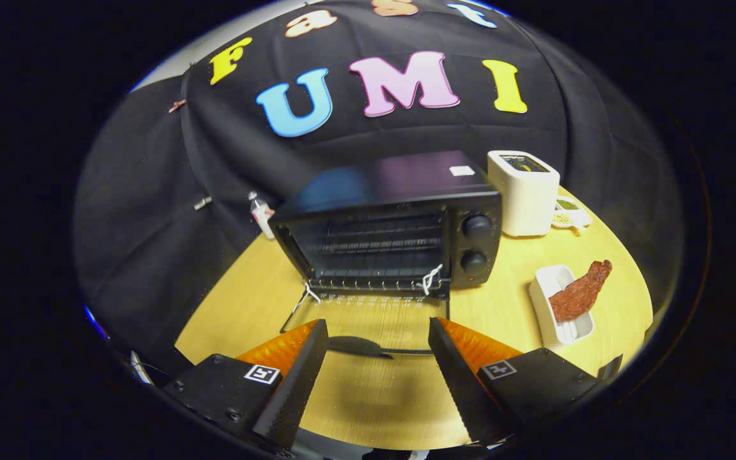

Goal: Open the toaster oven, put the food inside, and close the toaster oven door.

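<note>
A: Your gripper (377, 338) is hanging with its fingers spread wide and nothing between them, right over the dropped-down glass door (368, 319) of the toaster oven (393, 223).

B: So the oven's open. Where's the food?

A: Off to your right, well clear of the fingers. That reddish-brown strip of food (579, 292) lies in a small white tray (544, 300) on the wooden table (508, 300), out past the right finger and level with the oven's front.

B: Which way does it run?

A: Its long axis slants away from you, the far end poking up over the tray's rim towards the white toaster (524, 191). It looks rough and flat, like dried meat.

B: So you'd swing right, I reckon, and turn the fingers to cross that strip.

A: Agreed; the rack inside sits empty.
</note>
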